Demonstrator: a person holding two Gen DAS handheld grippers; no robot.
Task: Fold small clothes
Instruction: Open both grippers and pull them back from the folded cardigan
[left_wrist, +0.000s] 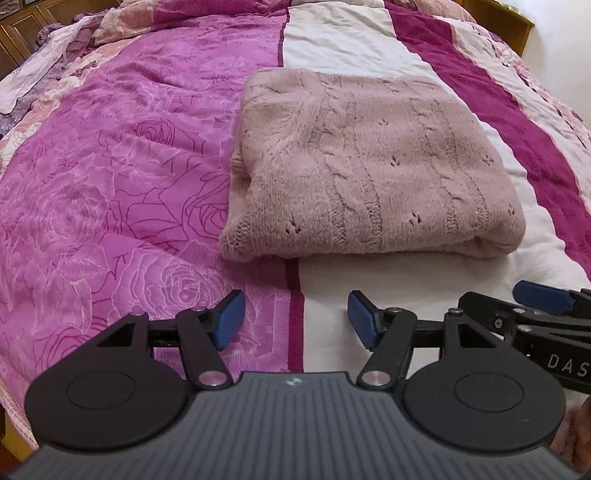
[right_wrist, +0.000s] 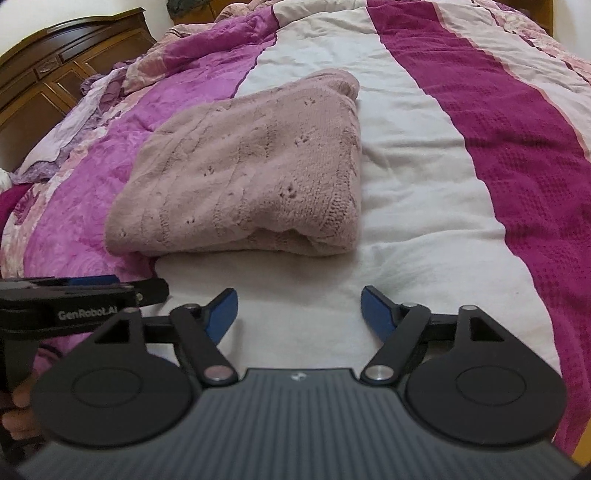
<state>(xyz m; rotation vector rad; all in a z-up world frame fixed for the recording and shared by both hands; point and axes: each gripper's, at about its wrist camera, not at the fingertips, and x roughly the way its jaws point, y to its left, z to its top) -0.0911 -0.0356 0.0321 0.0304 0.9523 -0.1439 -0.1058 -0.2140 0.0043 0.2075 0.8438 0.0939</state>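
left wrist view: the left gripper (left_wrist: 295, 317) sits low in the frame, its blue pads spread wide with nothing between them, above the bedspread (left_wrist: 110, 192). the pink knitted sweater (left_wrist: 354, 162) lies folded at centre right, straddling the purple and white stripes, apart from the fingers. the right gripper (left_wrist: 541, 297) enters at the lower right edge. right wrist view: its jaws stand wide and empty, and the sweater lies at centre left. a wooden headboard (right_wrist: 55, 66) is at upper left.

pink, white and magenta striped bedspread (left_wrist: 129, 166), dark wooden headboard (right_wrist: 55, 66) behind
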